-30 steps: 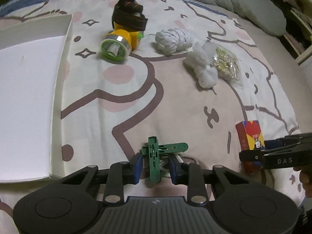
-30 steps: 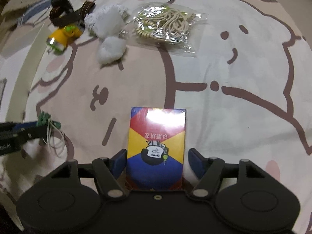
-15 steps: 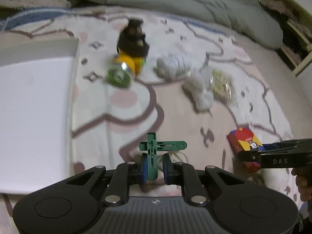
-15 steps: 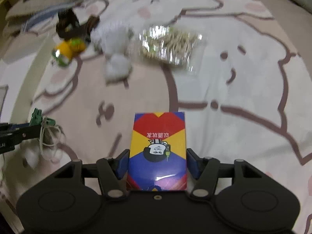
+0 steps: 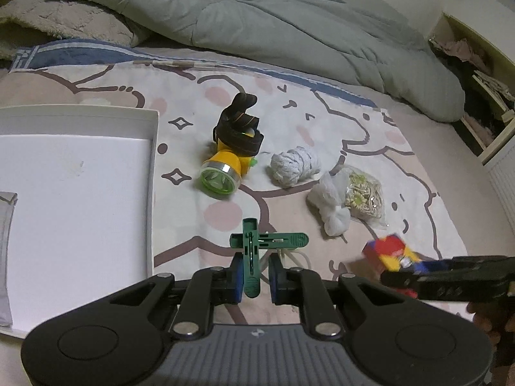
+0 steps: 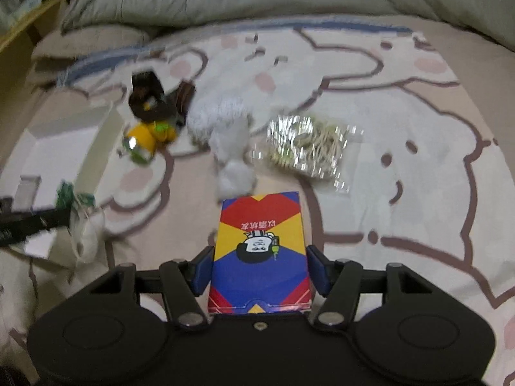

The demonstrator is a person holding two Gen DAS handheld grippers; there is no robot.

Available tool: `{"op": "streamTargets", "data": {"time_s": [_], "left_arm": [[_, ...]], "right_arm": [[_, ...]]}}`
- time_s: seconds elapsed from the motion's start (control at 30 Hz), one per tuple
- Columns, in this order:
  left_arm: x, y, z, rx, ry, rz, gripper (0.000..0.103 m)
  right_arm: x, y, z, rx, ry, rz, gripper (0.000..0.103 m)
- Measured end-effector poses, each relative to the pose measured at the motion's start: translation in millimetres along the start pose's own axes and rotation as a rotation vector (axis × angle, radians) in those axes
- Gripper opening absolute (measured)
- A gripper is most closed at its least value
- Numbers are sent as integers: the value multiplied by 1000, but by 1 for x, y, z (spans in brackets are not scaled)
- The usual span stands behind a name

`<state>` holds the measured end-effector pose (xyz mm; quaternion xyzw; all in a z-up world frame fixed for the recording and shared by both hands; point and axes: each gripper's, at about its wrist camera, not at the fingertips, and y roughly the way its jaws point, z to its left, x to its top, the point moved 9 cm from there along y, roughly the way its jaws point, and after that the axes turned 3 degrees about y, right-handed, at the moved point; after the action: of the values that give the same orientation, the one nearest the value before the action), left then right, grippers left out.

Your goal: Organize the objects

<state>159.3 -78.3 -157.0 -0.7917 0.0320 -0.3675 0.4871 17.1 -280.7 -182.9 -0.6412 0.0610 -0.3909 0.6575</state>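
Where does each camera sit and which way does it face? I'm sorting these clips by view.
Left wrist: on the left gripper, looking down across the bed at a green clip it grips; a hand shows at right.
Right wrist: on the right gripper, looking down at a card box it grips.
Shared: headlamp, white tray, bead bag.

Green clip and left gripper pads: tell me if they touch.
Touching. The left wrist view shows the left gripper with both blue pads pressed against the green clip.

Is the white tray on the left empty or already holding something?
Not empty: the white tray holds one grey item at its left edge; the rest is bare.
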Motion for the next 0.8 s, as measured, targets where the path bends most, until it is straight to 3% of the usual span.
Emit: {"op": "streamTargets", "data": {"time_s": [0.27,0.5,0.63,0.8], "left_arm": [[-3,1,-5,-10,16,12,17],[-7,7,-8,-5,33,36,17],[-6,6,-7,0,32,29,17],[5,-3,-1,16,20,-13,17]], "right_arm": [[-32,41,-3,-76,-68,147,61],[-33,50,-5,-77,-95,187,62],[-31,49,-6,-65,-83,173,60],[-9,26,3,-58,-91,43,60]]}}
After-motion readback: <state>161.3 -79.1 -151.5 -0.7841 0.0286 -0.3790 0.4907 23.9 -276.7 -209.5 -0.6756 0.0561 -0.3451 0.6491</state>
